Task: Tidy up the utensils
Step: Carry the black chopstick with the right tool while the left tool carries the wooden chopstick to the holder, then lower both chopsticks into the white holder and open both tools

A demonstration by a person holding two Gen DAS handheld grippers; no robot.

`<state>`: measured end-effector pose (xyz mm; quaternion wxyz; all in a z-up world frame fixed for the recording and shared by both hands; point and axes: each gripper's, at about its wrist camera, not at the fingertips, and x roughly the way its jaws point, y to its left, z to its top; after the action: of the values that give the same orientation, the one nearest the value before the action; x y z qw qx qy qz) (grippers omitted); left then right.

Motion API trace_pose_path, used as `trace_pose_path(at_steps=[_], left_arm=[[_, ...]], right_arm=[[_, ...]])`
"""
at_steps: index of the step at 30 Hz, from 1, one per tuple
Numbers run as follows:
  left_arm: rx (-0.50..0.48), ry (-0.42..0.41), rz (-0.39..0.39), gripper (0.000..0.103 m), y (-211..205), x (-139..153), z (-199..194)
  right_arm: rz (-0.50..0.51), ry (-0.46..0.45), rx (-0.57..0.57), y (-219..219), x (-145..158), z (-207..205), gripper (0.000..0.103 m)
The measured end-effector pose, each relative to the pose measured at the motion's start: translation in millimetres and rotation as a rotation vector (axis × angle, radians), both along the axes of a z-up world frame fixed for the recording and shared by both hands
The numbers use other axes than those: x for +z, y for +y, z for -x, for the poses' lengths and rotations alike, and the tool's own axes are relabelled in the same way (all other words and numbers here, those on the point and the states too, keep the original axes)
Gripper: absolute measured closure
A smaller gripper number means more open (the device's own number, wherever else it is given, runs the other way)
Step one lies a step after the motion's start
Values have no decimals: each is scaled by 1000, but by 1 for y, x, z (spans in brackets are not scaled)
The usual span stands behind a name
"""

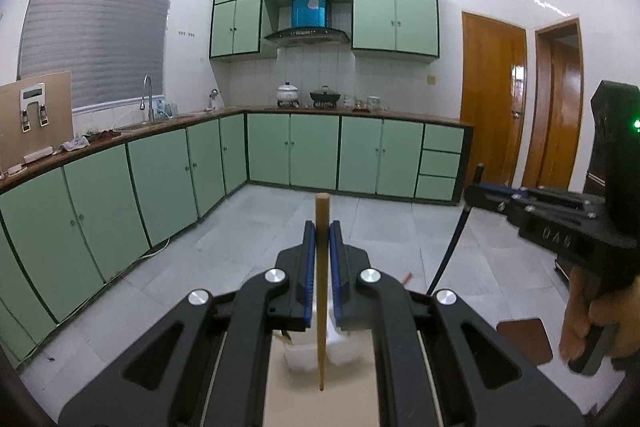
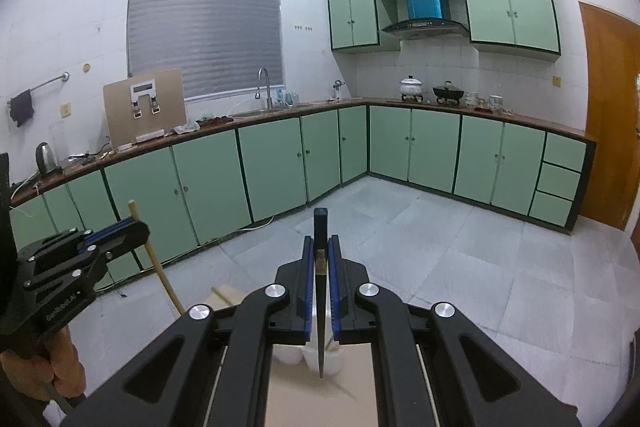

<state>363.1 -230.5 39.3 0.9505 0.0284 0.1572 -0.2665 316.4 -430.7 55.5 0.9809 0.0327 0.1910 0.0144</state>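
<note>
My left gripper [image 1: 322,229] is shut on a light wooden chopstick [image 1: 322,211] that stands nearly upright, its thick end above the blue pads and its tip hanging below. My right gripper [image 2: 320,241] is shut on a black chopstick [image 2: 320,223], also upright with the tip down. Both grippers are raised above a white compartmented holder [image 1: 300,357] [image 2: 288,355] standing on a beige tabletop [image 1: 320,407]. In the right wrist view the left gripper [image 2: 138,225] shows at the left with the wooden chopstick [image 2: 160,269]. The right gripper [image 1: 480,191] and black chopstick [image 1: 450,243] show at the right of the left wrist view.
A person's hand [image 1: 580,323] grips the right tool's handle. Green kitchen cabinets [image 1: 160,187] run along the left and far walls over a grey tiled floor [image 2: 460,247]. Wooden doors [image 1: 494,99] stand at the right. A brown mat [image 1: 524,339] lies on the floor beside the table.
</note>
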Motion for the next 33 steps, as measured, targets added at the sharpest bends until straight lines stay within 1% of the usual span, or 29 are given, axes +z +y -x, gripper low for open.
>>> trace_pose_path(at_steps=[3,6,10,13,18,21,24,25,26,27,31,33], left_arm=[[7,-2,6,97,-13,-1,-23],[15,-24,-14,97,-28,-5,-41],[34,-54,-27,97,-43,-20,-67],[49,-53,-17,97,-50,-37,-84],[50,1,-8,97,-51,-76,-104],[49,40,-8,97,-46,-99,-106],[58,61,-4,94,-35,-111,-104],[63,70,-5,93,-31,-114,-102],[67,78,-7,87,-28,-117,-100],[69,81,-8,83,-23,-119,-98],[75,77,-6,75,-1,-115,-78],[77,68,-7,70,14,-110,-64]], right_arm=[[-5,-4,-3,1,-3,-29,96],[-6,2,-4,1,-13,-50,96],[-7,22,-10,-1,-39,-74,96],[-18,42,-16,-5,-59,-90,96],[-19,89,-13,-7,-95,-104,96],[-16,112,-11,-9,-111,-105,96],[-34,140,0,-9,-121,-104,95],[-31,137,-9,-8,-123,-99,92],[-23,135,-13,-8,-125,-95,85],[-21,135,-12,-6,-125,-93,83],[-37,119,-11,-8,-117,-73,83],[-52,104,-15,-12,-109,-57,83]])
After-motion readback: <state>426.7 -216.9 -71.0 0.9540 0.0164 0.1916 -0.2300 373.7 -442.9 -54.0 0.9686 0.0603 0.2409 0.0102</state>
